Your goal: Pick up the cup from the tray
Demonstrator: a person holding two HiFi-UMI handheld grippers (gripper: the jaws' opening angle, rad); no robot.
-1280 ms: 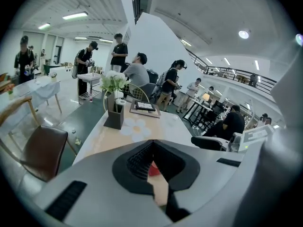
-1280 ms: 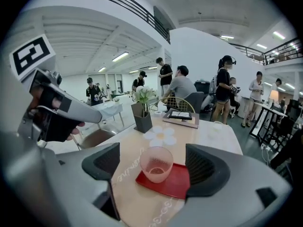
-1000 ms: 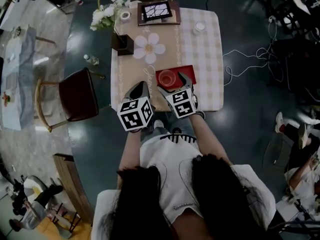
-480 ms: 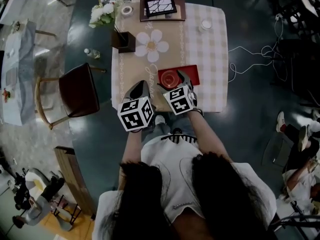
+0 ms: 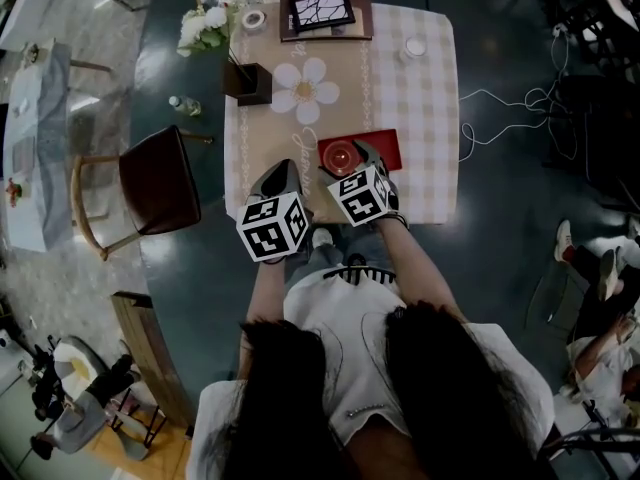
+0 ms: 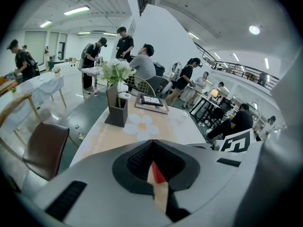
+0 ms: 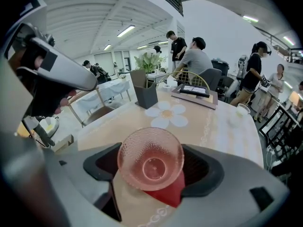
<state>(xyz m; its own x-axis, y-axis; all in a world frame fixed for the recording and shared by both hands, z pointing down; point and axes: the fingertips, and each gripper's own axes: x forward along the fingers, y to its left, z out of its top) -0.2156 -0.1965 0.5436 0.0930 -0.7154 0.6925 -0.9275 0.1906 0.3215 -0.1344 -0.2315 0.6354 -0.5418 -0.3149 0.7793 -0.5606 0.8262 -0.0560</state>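
From up here I see my right gripper reaching onto the red tray at the table's near edge, a jaw at either side of the pink cup. My left gripper sits just beside it over the tan runner, pointing toward the flower print. A brown chair stands left of the table.

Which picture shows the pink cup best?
Right gripper view: the pink glass cup sits big and close. The head view shows it tiny on the red tray; the left gripper view misses it.
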